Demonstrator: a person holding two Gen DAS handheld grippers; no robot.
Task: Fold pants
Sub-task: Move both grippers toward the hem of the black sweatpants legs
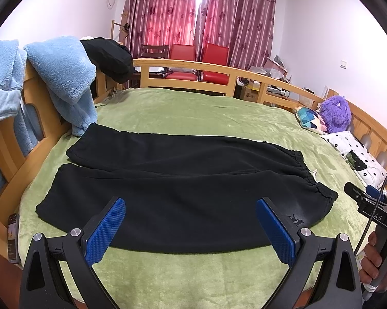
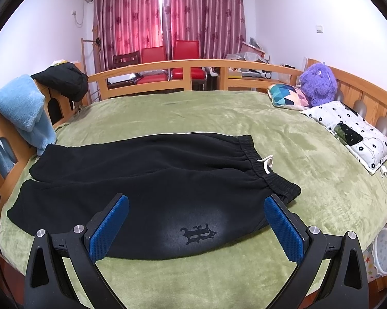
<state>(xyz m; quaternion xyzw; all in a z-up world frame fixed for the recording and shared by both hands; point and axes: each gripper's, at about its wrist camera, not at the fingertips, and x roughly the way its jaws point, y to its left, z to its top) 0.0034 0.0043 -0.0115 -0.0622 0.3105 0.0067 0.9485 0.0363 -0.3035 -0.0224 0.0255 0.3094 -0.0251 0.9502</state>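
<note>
Black pants [image 1: 173, 188] lie spread flat on the green bedspread [image 1: 193, 110], legs to the left, elastic waistband with a white drawstring [image 2: 267, 162] to the right. A dark logo [image 2: 197, 233] shows near the front hem of the waist area. My left gripper [image 1: 191, 224] hovers open above the near leg, nothing between its blue pads. My right gripper [image 2: 196, 224] hangs open over the logo, near the waist. In the left wrist view the right gripper's body [image 1: 373, 211] and the hand [image 1: 376, 260] holding it show at the right edge.
A wooden bed rail [image 1: 193, 67] rings the bed. Blue fleece garments [image 1: 62, 77] and a black garment [image 1: 111, 56] hang over the left rail. A purple plush toy [image 2: 318, 83], patterned pillows [image 2: 288, 96] and a charger cable [image 2: 385, 177] lie at right. A phone [image 1: 13, 237] rests on the left rail.
</note>
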